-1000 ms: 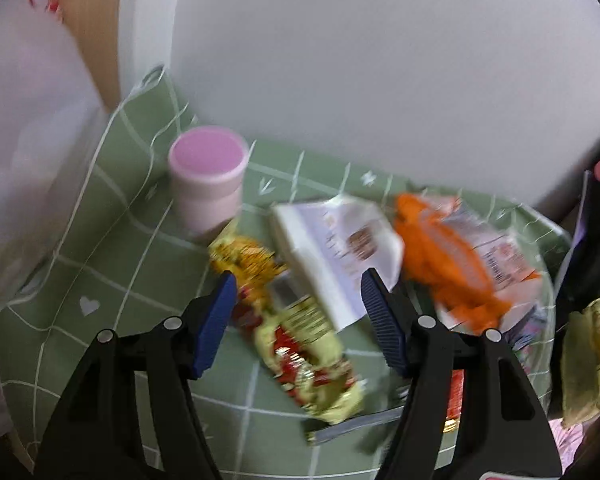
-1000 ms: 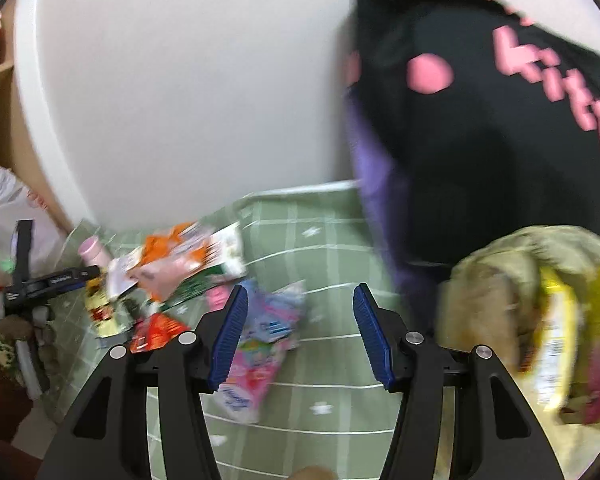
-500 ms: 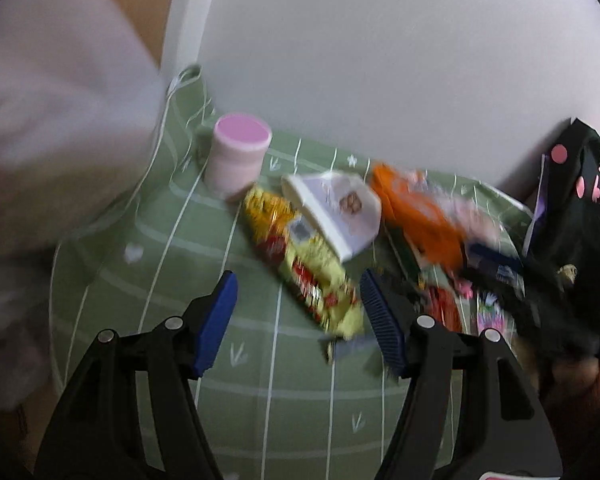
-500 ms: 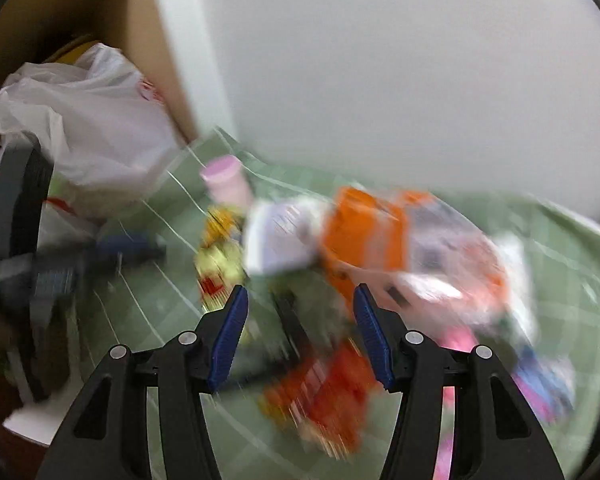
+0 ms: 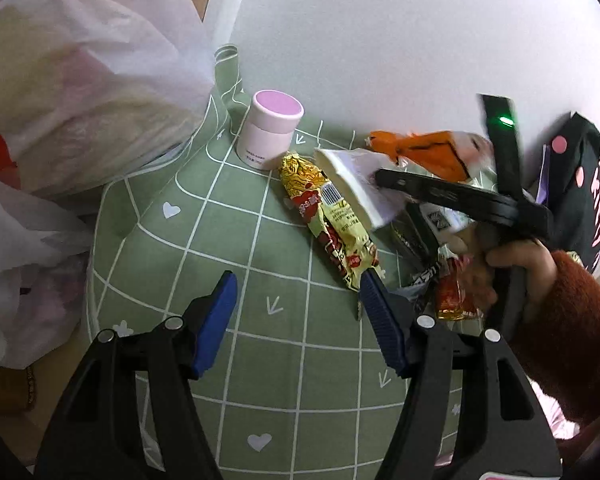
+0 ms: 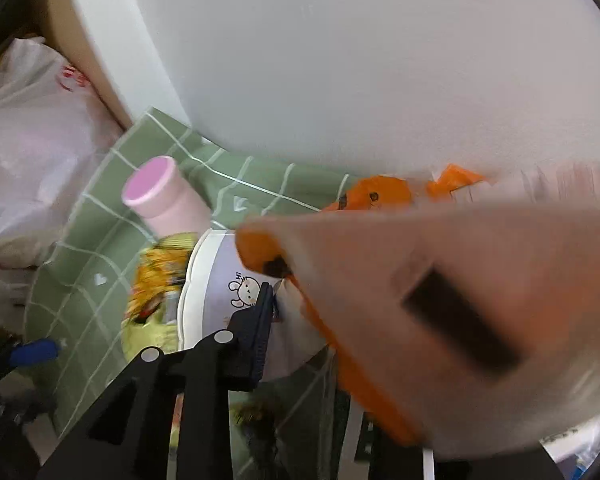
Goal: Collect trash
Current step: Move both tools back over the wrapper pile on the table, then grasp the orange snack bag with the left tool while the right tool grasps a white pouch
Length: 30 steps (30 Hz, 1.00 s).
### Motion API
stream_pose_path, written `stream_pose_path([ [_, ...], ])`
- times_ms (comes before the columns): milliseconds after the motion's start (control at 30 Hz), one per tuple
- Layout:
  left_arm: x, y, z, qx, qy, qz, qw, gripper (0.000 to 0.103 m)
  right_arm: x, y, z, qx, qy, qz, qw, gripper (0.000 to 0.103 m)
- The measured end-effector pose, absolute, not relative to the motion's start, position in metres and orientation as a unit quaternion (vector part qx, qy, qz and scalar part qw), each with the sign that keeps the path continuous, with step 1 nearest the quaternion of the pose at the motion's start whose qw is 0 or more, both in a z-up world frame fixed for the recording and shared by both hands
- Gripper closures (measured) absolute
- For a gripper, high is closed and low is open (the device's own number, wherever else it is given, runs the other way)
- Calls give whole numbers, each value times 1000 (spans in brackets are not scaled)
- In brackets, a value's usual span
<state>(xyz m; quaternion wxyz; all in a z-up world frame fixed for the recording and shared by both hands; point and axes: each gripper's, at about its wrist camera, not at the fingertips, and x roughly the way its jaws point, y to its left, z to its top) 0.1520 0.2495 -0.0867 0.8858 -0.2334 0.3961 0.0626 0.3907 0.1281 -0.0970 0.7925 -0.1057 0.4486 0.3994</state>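
Our right gripper [image 6: 284, 312] is closing on the orange wrapper [image 6: 380, 312], which lies between its jaws; we should squeeze fully before lifting. Our left gripper [image 5: 296, 320] hangs wide and empty, the yellow wrapper [image 5: 332, 220] just ahead.

Even daylight; fisheye warp; right view motion-blurred.

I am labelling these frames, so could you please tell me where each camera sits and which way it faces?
Left wrist: on the left gripper, angled down over green checked cloth; shows its blue fingers, a hand.
Right wrist: on the right gripper, jaws closing at the orange plastic wrapper.
Shared: pink cylindrical container, wrapper.
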Motion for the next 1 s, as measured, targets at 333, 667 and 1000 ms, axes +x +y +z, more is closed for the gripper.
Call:
stream_pose_path([
  [333,185,241,-75,-244,373,26,895,42,336,36,-49,-118,405,403,812,76],
  [667,259,199,-64,-200,378,-51,902,42,301,-59,-69,-91,443,328,830,76],
  [1000,338,168,-79,-118,398,-86,906,42,281,-117,-75,-49,443,232,865,76],
])
